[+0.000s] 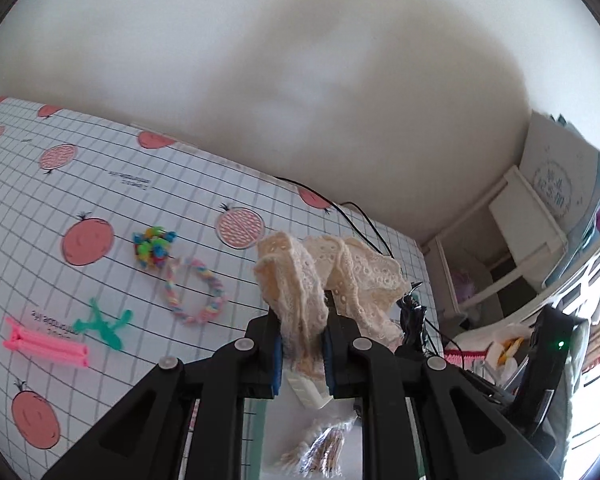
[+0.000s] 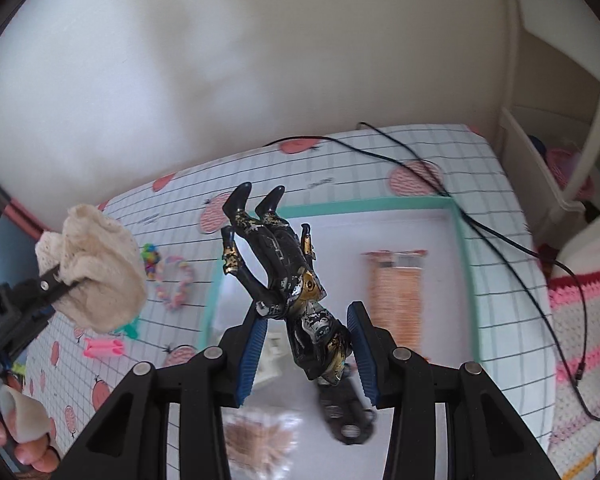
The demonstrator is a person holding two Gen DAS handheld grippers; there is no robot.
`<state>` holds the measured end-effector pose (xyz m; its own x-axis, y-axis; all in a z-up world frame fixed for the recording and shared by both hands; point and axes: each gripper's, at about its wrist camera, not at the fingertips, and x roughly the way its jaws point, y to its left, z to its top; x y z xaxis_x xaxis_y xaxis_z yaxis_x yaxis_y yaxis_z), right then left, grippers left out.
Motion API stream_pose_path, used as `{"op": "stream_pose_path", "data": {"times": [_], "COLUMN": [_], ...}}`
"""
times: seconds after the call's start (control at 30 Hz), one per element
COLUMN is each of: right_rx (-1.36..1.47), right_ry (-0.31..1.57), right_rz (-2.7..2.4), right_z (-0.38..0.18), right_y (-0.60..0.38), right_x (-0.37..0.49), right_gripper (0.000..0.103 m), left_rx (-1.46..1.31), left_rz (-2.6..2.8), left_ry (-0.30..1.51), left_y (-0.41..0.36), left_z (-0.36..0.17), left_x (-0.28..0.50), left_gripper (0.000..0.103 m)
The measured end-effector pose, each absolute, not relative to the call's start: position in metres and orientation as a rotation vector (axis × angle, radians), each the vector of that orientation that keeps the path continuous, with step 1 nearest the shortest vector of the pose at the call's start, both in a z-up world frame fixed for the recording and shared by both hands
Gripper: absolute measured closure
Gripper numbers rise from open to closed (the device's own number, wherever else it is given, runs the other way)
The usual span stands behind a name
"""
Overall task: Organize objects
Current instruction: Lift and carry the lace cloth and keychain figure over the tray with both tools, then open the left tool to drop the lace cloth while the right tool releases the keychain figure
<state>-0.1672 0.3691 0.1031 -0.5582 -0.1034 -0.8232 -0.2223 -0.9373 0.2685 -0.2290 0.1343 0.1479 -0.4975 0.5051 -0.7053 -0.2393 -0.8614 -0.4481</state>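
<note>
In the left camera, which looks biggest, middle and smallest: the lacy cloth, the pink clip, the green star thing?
1. Lacy cloth, though it sits closest, held in the left tongs, so nearness inflates it.
2. Pink clip.
3. Green star thing, nearly the clip's size, so that order is unsure.

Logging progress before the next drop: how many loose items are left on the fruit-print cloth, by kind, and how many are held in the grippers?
On the cloth:
Bead cluster: 1
Braided bracelet: 1
Green clip: 1
Pink clip: 1
Held:
Lace cloth in left gripper: 1
Toy figure in right gripper: 1
Total: 6
</note>
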Motion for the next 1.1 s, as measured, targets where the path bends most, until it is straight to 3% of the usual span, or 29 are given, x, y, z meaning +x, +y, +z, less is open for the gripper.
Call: {"op": "stream_pose_path", "data": {"times": [0.5,1.1], "right_rx": [-1.451,-1.516], "right_ry": [0.619,0.617], "right_rz": [2.603,2.59], "right_z": [0.078,0.062], "right_y": [0.4,0.38], "right_x": [-0.171,-0.183], "right_gripper": [0.059,0.059], "left_rx": [-1.334,-1.467], "left_rz": [2.37,2.357], "left_ry": [-0.216,-0.061], "left_y": [0.213,0.225], "left_z": [0.096,0.062], "left_x": [-0.261,-0.262], "left_gripper": [0.086,0.085]}}
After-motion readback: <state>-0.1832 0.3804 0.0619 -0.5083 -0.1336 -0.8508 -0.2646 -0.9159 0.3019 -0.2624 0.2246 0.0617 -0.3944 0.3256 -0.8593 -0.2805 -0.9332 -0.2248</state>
